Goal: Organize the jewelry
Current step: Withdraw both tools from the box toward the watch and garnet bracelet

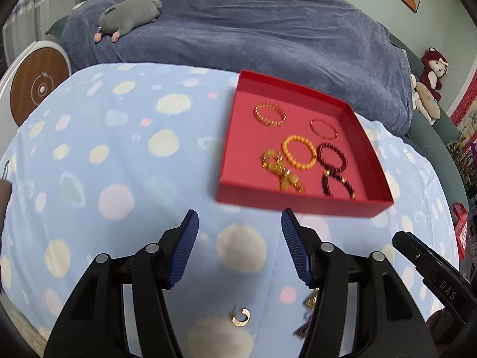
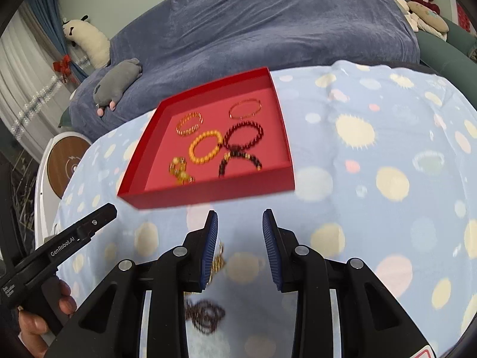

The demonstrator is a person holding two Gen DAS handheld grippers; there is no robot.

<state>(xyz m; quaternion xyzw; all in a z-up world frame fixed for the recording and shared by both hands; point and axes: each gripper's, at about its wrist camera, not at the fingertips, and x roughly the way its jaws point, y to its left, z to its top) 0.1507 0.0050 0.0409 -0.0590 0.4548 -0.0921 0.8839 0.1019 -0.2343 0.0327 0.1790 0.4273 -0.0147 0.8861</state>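
Both grippers hover low over the spotted blue cloth [image 1: 125, 155], pointing toward the red tray [image 1: 298, 201] and just short of its near wall. The left gripper [image 1: 240, 223] has its jaws spread wide with nothing between them. The right gripper [image 2: 240, 223] is also parted and empty, though less widely. A gold chain [image 2: 218, 261] lies on the cloth right beside its left pad, partly hidden by it (whether they touch I cannot tell).

In the tray lie six pieces: a gold link bracelet [image 1: 270, 115], a thin red bangle [image 1: 323, 129], an orange bead bracelet [image 1: 298, 152], a dark red bead bracelet [image 1: 332, 156], a dark bracelet with gold beads [image 1: 338, 183] and a gold charm bracelet [image 1: 281, 173]. The orange and dark red ones touch.

Only the left view shows a small gold ring [image 1: 240, 317] on the cloth under the gripper. Only the right view shows a blurred dark bead strand [image 2: 205, 316] under the gripper, and the person's left hand [image 2: 38, 322] on the other tool's handle. A gray plush [image 1: 128, 16] lies on the blue blanket [image 1: 268, 29] beyond.
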